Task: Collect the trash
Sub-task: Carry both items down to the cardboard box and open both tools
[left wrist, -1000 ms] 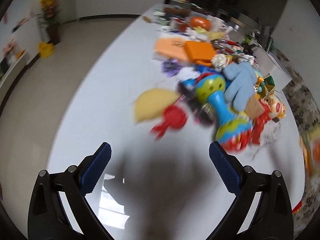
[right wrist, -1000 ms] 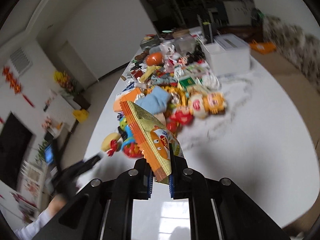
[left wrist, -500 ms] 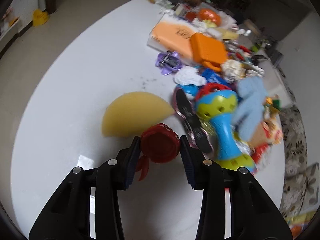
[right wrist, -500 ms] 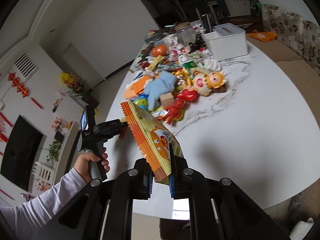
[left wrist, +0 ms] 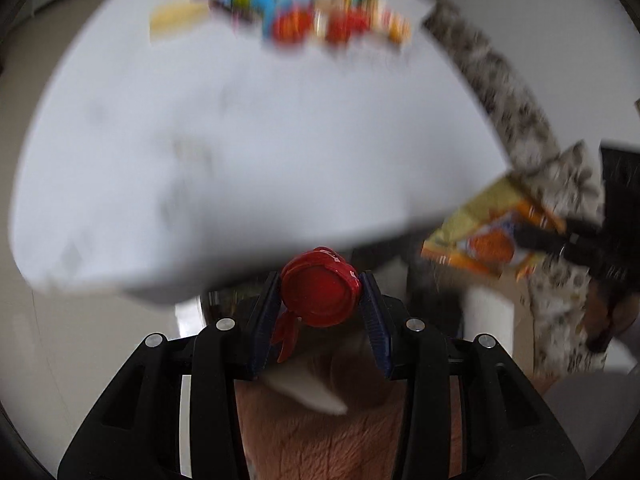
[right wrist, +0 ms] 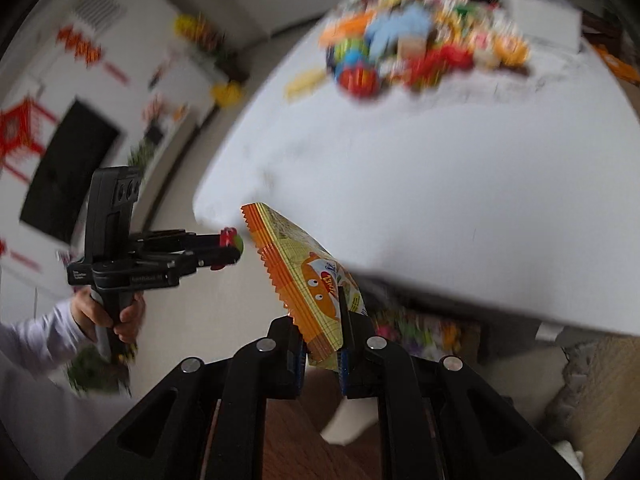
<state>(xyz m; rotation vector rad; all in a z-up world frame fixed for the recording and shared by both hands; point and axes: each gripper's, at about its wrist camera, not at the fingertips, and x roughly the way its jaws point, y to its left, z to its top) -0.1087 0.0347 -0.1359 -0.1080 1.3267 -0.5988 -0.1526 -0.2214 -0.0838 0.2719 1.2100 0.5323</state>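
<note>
My left gripper (left wrist: 320, 300) is shut on a round red cap (left wrist: 319, 292) with a torn red strip hanging from it, held off the white table's near edge. It also shows in the right wrist view (right wrist: 230, 250), still holding the red cap (right wrist: 228, 239). My right gripper (right wrist: 322, 344) is shut on an orange and yellow snack bag (right wrist: 316, 284), held below the table's edge. The bag also shows blurred in the left wrist view (left wrist: 492, 228).
The white table (left wrist: 280, 140) carries a blurred heap of toys and clutter (right wrist: 420, 52) at its far side, with a white box (right wrist: 540, 12) behind. A patterned sofa (left wrist: 520, 100) is on the right. Brown wood (right wrist: 304, 440) lies below both grippers.
My left gripper lifted the red cap off the table and pulled back past the near edge. My right gripper also drew back and lower with the snack bag.
</note>
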